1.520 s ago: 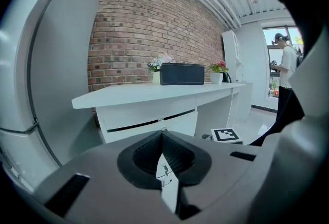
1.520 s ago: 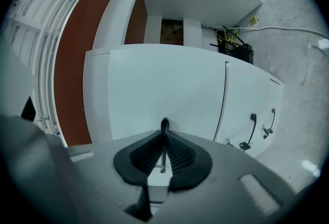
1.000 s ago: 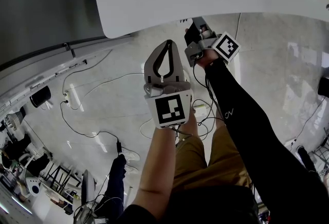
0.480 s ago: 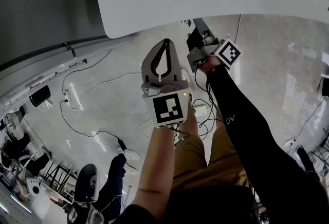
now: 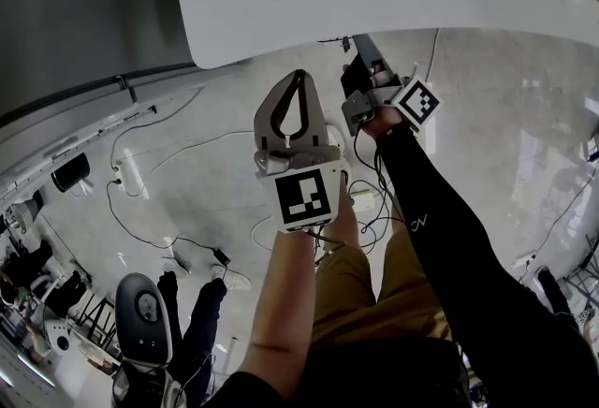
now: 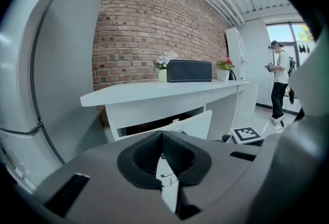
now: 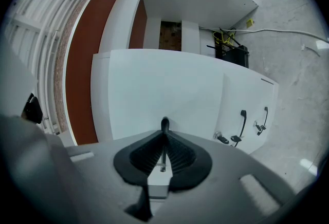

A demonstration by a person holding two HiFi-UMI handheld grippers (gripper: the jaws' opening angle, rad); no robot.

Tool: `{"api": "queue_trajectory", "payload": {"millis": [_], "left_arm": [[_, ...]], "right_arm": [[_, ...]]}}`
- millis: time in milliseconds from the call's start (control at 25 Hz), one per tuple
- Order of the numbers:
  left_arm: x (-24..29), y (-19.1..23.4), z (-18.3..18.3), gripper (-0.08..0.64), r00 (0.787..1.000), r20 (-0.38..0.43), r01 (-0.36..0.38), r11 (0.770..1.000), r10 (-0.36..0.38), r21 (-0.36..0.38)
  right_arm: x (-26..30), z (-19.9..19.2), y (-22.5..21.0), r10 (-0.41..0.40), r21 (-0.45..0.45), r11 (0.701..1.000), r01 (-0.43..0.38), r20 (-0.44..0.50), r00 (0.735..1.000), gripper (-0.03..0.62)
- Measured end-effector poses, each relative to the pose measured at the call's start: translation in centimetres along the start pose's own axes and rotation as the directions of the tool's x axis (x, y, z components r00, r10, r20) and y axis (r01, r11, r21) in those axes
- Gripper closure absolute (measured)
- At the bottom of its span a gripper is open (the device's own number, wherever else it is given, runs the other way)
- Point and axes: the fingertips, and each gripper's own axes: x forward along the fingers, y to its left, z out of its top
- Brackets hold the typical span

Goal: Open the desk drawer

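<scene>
Right gripper view shows the right hand-held gripper (image 7: 164,135) pinching the dark drawer handle (image 7: 164,124) at its tips, while the left hand-held gripper (image 6: 161,138) is pressed together, empty, beside it

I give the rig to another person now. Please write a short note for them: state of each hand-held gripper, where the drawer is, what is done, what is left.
Left hand-held gripper: jaws together, empty, held in the air over the floor, away from the desk.
Right hand-held gripper: jaws shut on the dark drawer handle.
Drawer: under the desk top, its white front appears pulled partly out, with a dark gap behind it.
Done: handle gripped, drawer partly open.
Left: probably pull the drawer further out, then release the handle.
</scene>
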Motion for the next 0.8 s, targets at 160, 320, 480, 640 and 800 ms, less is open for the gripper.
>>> {"api": "queue_trajectory", "payload": {"millis": [160,320,480,640,800], "left_arm": [[-0.1,0.4,-0.5,0.554,1.000,-0.023,-0.011,1.000,0.011,0.001],[-0.2,0.7,-0.9,0.554,0.999,-0.037,-0.016,1.000,0.016,0.001],[-0.2,0.9,-1.0,0.554,0.999,-0.040,-0.022,1.000,0.021,-0.015],[-0.2,1.0,-1.5,0.554,0.998,-0.057,-0.025,1.000,0.025,-0.006],[-0.4,1.2,-1.5,0.554,0.998,-0.056,-0.028,1.000,0.028,-0.010]], "right_arm": [[-0.1,0.0,0.0,-0.003,-0.006,1.000,0.003,-0.004,1.000,0.568],[-0.1,0.0,0.1,-0.001,-0.009,1.000,0.001,-0.004,1.000,0.568],[-0.1,0.0,0.0,-0.005,-0.014,1.000,0.005,-0.009,1.000,0.568],[-0.1,0.0,0.0,-0.001,-0.009,1.000,0.001,-0.006,1.000,0.568],[-0.1,-0.1,0.1,0.000,-0.012,1.000,0.000,-0.011,1.000,0.568]]}}
